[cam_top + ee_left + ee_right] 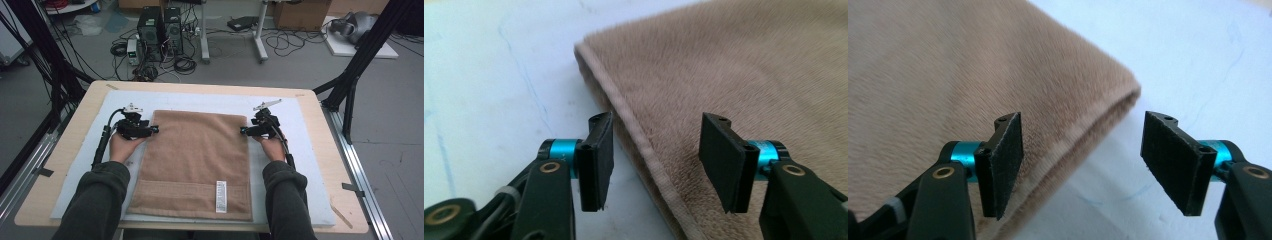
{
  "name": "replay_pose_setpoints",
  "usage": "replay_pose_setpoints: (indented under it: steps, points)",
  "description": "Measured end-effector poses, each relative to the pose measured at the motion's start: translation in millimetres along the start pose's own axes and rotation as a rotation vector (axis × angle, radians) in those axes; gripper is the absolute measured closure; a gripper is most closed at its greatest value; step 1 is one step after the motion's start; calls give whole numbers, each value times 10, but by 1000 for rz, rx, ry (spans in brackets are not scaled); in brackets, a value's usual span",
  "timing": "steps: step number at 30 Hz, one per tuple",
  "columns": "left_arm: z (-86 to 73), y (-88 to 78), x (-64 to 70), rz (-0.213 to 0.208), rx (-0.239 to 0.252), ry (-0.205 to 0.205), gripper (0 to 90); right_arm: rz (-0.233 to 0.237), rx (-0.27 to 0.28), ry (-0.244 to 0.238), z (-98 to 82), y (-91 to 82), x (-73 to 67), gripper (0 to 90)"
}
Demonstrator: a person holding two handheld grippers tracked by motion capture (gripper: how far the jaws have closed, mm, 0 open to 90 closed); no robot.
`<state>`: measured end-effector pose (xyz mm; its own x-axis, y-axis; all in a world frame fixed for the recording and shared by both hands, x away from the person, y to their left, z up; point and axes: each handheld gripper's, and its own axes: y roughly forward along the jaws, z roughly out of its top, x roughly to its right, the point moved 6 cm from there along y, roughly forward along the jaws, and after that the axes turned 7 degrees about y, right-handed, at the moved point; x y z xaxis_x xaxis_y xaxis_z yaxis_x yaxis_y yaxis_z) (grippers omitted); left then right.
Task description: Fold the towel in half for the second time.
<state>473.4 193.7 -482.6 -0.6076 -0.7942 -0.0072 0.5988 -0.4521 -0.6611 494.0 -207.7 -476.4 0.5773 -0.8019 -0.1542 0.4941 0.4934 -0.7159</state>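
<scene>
A tan towel (197, 160) lies folded flat on a white mat (305, 170), with a white label (220, 196) near its front edge. My left gripper (156, 129) is at the towel's left edge near the far corner. In the left gripper view the gripper (658, 150) is open, and the towel's hem (644, 145) runs between its jaws without touching the pads. My right gripper (242, 131) is at the right edge near the far corner. In the right gripper view it (1088, 160) is open, straddling the towel's folded edge (1083, 130).
The mat lies on a wooden table (75, 145). Black frame posts (360, 60) rise at both far corners. Beyond the table, computer towers (160, 30) and cables sit on the floor. The person's forearms come in from the front edge.
</scene>
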Motion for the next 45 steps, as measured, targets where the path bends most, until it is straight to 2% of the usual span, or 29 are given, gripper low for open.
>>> replay_pose_setpoints:
  steps: [2,5,7,9,11,12,13,14,15,19,22,24,26,30,32,34,37,40,42,43,44,45]
  points:
    - [-14,16,5,9,11,-15,572,20,-23,14,-50,58,3,331]
    - [-9,12,2,13,8,-30,606,22,-10,11,-70,61,-4,385]
    - [-7,11,20,4,8,-30,655,54,-8,-9,-81,53,-56,529]
    - [-6,10,42,-13,9,-34,715,67,3,-16,-91,61,-93,573]
    - [-7,11,51,-28,10,-44,768,97,2,9,-105,53,-108,643]
    - [-6,10,51,-29,8,-39,779,111,-3,11,-106,51,-116,707]
    - [-6,10,54,-32,7,-38,787,153,-8,11,-107,55,-139,788]
    - [-6,11,53,-34,8,-44,799,178,-14,8,-109,60,-164,796]
    - [-6,10,49,-39,8,-50,804,178,-17,4,-105,59,-175,804]
    - [12,-2,57,-27,12,-50,824,170,-17,5,-82,46,-165,827]
    - [74,-47,44,-13,53,-59,829,152,12,6,-23,-20,-132,835]
    - [161,-93,30,-16,100,-85,832,149,40,17,51,-87,-101,836]
    - [281,-132,29,-6,110,-65,832,138,45,6,165,-148,-89,837]
    - [594,-291,24,8,190,-53,832,107,74,-42,479,-339,-137,837]
    - [663,-385,6,11,215,-46,832,103,99,-60,607,-470,-153,837]
    - [644,-451,-16,0,220,-48,831,110,118,-71,649,-582,-158,836]
    - [553,-527,-5,-36,222,-40,831,159,94,-43,570,-657,-170,836]
    - [420,-584,62,-47,180,12,830,200,82,-54,445,-684,-263,835]
    - [334,-638,112,-73,166,17,829,231,35,-51,339,-684,-333,833]
    - [296,-673,144,-80,176,29,829,228,21,-66,289,-691,-370,833]
    - [249,-711,177,-84,174,45,829,228,36,-85,243,-713,-407,834]
    - [195,-744,214,-98,175,55,830,245,45,-81,196,-739,-436,834]
